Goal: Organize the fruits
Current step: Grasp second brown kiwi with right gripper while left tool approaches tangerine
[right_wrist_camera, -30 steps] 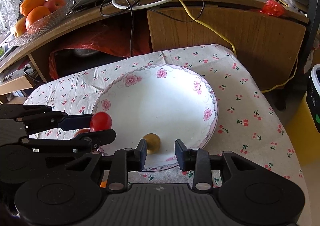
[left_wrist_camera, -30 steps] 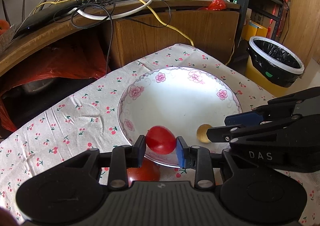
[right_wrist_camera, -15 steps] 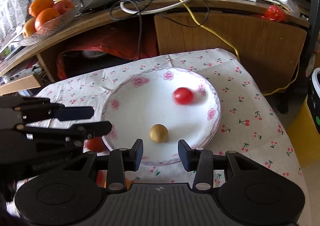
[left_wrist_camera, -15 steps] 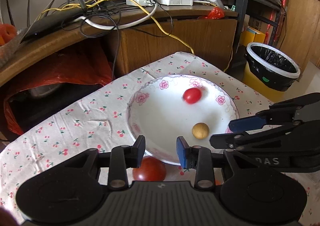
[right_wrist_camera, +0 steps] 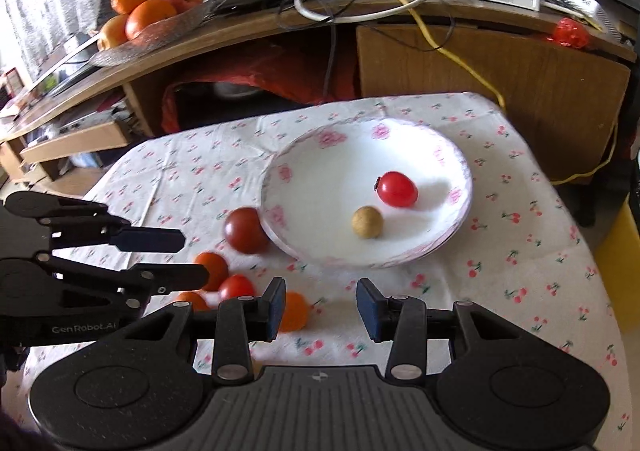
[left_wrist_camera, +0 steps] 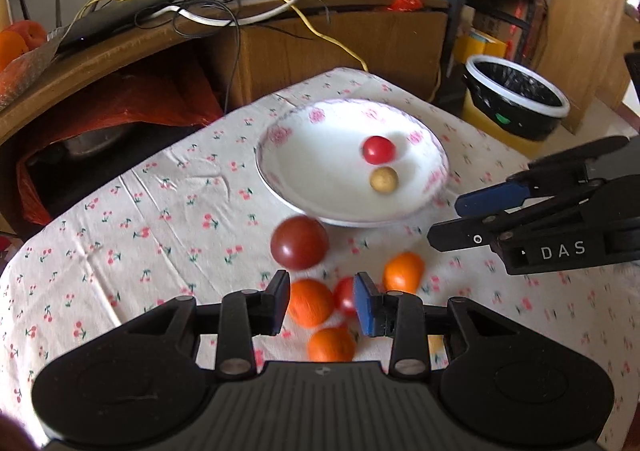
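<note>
Both empty, jaws wide: left tool (left_wrist_camera: 322, 303) above oranges (left_wrist_camera: 310, 302) near counter's front edge; right tool (right_wrist_camera: 320, 305) facing plate (right_wrist_camera: 320, 251) holding red tomato (right_wrist_camera: 398, 189).

From my left wrist view, the small red tomato (left_wrist_camera: 343, 297) sits half behind my blue fingertip pad (left_wrist_camera: 363, 303). The round orange fruit (left_wrist_camera: 331, 345) below is cut off by the gripper body. Everything is motion-blurred.
</note>
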### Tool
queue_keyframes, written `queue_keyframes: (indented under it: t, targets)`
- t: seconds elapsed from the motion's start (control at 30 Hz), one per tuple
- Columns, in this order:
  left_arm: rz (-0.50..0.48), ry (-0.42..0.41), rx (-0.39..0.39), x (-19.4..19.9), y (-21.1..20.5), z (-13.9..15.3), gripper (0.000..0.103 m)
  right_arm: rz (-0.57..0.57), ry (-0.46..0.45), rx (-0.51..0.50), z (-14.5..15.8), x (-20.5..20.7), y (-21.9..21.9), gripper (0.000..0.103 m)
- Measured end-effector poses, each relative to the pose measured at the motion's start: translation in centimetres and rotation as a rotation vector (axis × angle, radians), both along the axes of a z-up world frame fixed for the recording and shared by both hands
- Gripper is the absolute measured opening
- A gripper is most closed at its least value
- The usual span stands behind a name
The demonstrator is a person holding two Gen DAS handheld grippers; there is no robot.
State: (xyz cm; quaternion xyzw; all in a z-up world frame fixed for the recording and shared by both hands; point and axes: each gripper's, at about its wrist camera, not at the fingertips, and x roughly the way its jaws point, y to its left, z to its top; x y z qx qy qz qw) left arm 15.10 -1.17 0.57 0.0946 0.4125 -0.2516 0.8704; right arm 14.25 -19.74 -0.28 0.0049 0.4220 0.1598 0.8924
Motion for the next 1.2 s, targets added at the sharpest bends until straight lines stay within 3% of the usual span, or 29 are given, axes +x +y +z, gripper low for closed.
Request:
queue_keyframes:
  t: [0.27,0.73,1.0,1.2]
  targets:
    - [-0.005,0.047,0.012,-1.6,1.6,-1.4,0.043,0.096,0.074,0.0,-1.5,-2.3,1.4,0.037]
    - [-0.02,0.082,0.02,-1.5,1.1,-2.8,0.044,0.174,0.124,-0.033,-3.2,-2.1,3.9,0.036]
    - [-0.017,0.077,0.036,-1.3,0.1,-3.6,0.044,0.19,0.133,-0.043,-3.2,-2.0,4.0,0.024]
    - [-0.021,0.063,0.05,-1.6,-0.3,-3.5,0.04,0.195,0.146,-0.05,-3.1,-2.0,3.9,0.023]
